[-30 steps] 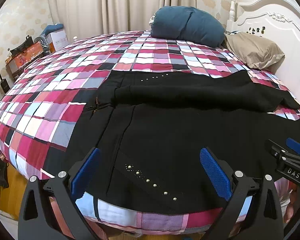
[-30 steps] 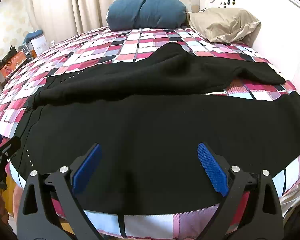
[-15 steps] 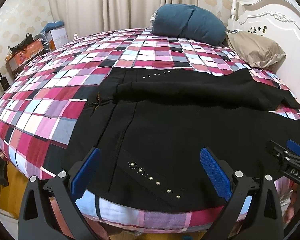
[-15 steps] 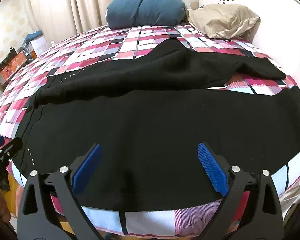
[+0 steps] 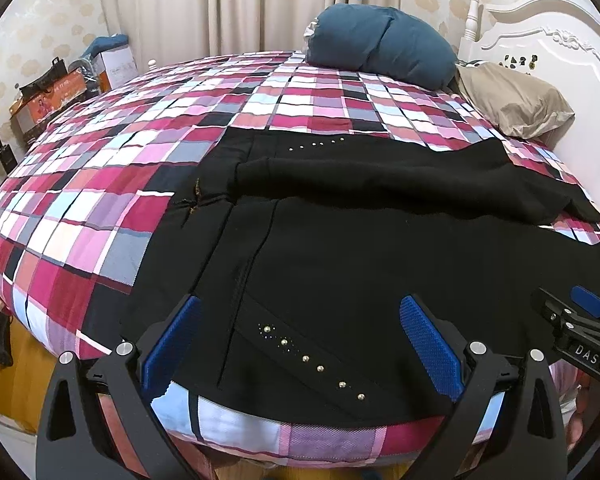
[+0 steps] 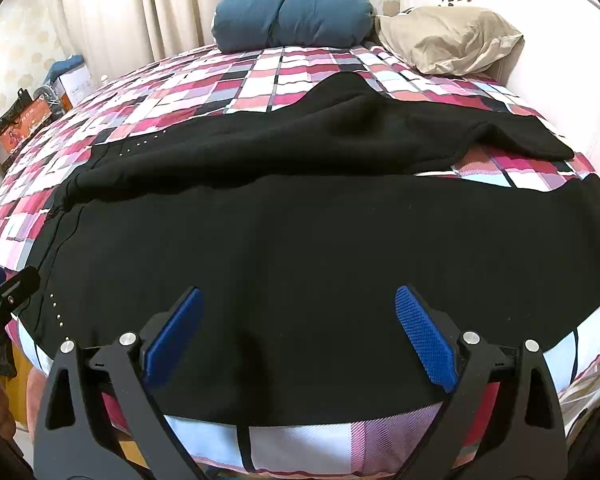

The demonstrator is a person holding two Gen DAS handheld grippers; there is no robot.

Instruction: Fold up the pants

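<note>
Both claws, left (image 5: 300,344) and right (image 6: 296,332), gaping, drew back from pants (image 5: 360,264).

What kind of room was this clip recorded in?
A bedroom, most likely at home: black pants lie spread on a bed with a checked cover, pillows sit against a white headboard, and curtains hang behind.

Black pants (image 5: 380,264) flat across bed
</note>
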